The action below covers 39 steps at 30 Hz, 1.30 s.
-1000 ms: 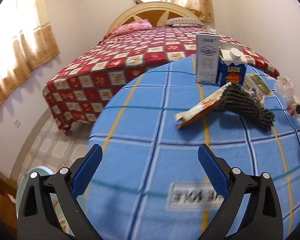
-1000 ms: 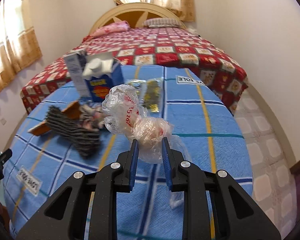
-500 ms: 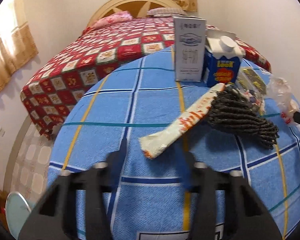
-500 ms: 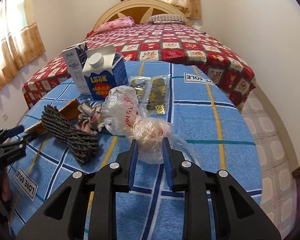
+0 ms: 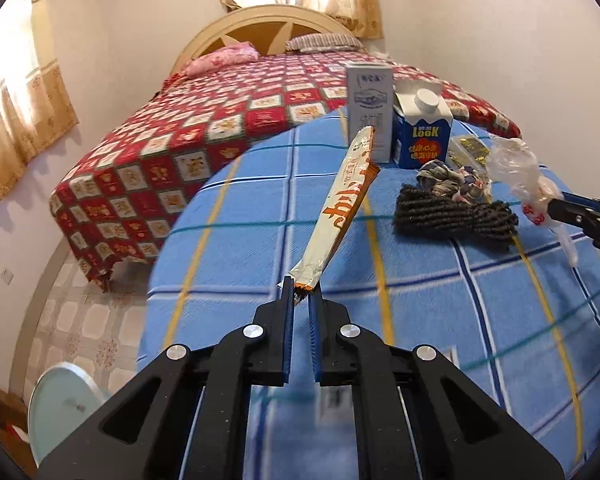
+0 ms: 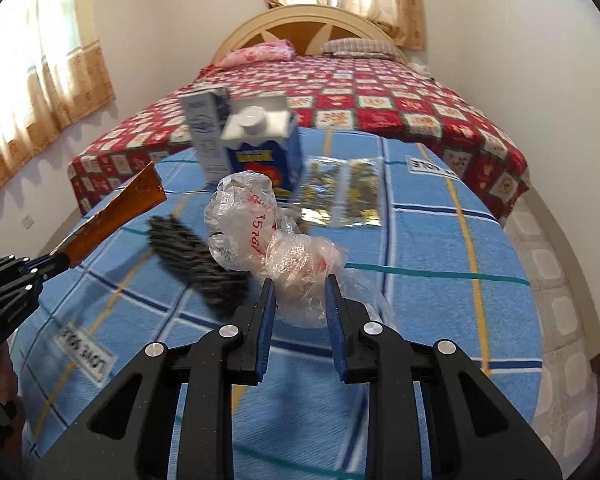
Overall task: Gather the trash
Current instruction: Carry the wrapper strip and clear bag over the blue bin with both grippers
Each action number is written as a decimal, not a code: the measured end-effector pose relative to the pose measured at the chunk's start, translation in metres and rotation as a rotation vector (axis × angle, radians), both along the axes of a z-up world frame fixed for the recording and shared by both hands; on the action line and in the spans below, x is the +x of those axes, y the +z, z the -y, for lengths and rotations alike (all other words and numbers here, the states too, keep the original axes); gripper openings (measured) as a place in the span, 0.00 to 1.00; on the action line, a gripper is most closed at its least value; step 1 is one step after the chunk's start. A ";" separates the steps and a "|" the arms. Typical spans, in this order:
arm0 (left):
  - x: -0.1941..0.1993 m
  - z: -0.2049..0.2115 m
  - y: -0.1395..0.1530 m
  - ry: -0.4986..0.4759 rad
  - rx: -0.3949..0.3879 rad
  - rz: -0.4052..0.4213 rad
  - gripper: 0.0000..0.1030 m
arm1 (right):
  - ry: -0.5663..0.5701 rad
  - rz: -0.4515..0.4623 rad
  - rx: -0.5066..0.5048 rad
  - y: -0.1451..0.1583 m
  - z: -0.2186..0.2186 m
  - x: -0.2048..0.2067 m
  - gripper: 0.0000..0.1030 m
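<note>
So both pieces of trash are already picked up at this point. The long, flat orange-and-white snack wrapper (image 5: pixel 346 208) is pinched by its near end in the left gripper (image 5: pixel 300 300), jaws closed down narrow on it, with the rest sticking up and out over the blue checked tablecloth (image 5: pixel 260 216). The crumpled clear plastic bag with red print (image 6: pixel 276 240) is clamped in the right gripper (image 6: pixel 300 292), jaws partway closed around the wad, and seems lifted clear of the cloth.

Left on the table: a blue-and-white milk carton (image 5: pixel 422 132), a tall white carton (image 5: pixel 370 110), a dark knitted bundle (image 5: pixel 452 216) and two clear packets with gold bits (image 6: pixel 342 196).

Looks like the carry-off step is in hand. A bin isn't clearly made out anywhere, so one has to be found next, then both grips let go over it.
</note>
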<state>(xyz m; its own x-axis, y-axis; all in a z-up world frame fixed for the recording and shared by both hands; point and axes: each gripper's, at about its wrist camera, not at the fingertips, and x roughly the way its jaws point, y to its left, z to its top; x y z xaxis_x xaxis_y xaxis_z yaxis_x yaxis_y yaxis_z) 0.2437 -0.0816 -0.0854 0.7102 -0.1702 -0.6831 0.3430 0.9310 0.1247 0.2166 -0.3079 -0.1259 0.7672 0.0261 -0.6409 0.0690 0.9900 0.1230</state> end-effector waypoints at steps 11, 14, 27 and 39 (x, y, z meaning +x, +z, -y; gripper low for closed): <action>-0.058 -0.077 0.007 0.130 -0.012 0.019 0.07 | 0.128 0.032 -0.003 0.010 -0.068 -0.006 0.25; -0.067 -0.094 0.009 0.162 -0.011 0.026 0.07 | 0.170 0.034 -0.009 0.010 -0.090 -0.007 0.25; -0.099 -0.150 0.013 0.258 0.001 0.037 0.07 | 0.297 0.036 -0.041 0.009 -0.161 -0.012 0.25; -0.117 -0.189 0.017 0.334 0.021 0.050 0.07 | 0.394 0.047 -0.069 0.011 -0.208 -0.014 0.25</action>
